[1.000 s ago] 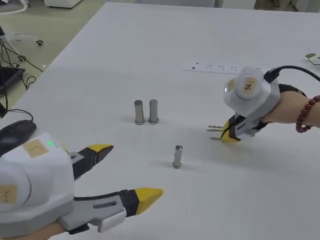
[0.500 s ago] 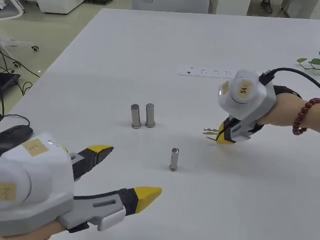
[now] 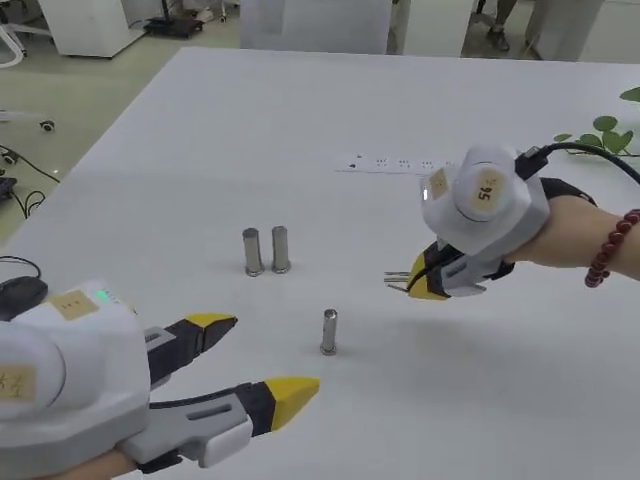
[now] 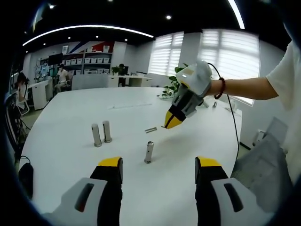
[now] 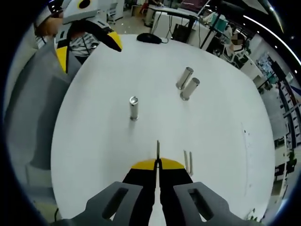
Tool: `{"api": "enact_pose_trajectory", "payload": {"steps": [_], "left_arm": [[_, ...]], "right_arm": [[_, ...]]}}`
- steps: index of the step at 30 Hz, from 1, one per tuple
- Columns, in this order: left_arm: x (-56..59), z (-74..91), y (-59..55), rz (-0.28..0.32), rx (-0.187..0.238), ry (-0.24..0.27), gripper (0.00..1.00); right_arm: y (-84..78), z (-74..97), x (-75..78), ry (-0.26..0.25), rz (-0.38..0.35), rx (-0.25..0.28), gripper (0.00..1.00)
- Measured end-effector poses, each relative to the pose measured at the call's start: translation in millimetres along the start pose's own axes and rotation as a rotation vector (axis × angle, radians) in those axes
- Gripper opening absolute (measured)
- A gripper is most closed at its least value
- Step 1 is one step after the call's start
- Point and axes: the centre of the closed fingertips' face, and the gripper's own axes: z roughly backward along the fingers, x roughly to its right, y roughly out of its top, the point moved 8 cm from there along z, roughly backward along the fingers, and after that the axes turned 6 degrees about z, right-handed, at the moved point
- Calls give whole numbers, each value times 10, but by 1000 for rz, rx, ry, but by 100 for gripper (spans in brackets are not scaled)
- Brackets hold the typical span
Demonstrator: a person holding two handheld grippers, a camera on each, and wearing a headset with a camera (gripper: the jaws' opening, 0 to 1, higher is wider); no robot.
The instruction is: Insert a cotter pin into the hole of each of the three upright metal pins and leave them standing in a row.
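My right gripper (image 5: 157,165) has its jaws closed on one cotter pin (image 5: 157,149), which projects forward past the tips so its free end can lead into a hole. It is aimed toward the lone upright metal pin (image 5: 134,108), which stands apart from the pair of upright pins (image 3: 266,250). Two spare cotter pins (image 5: 188,162) lie on the table (image 3: 300,130) beside the tips. My left gripper (image 3: 255,357) hovers near the lone pin, jaws spread and empty, presumably to steady it.

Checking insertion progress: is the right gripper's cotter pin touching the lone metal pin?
Apart. The right gripper view shows bare table between the cotter pin and the lone metal pin.
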Motion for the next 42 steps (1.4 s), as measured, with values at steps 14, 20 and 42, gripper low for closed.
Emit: {"api": "enact_pose_trajectory", "payload": {"steps": [14,20,42], "left_arm": [[118,-62,-18,33,-15,-37,54],[175,-123,-6,94,-4,-50,51],[346,-253,-43,273,-49,-153,27]], "right_arm": [[191,151,-313,-5,14,74,2],[253,163,-440,12,11,118,2],[504,220,-780,27,42,213,2]]}}
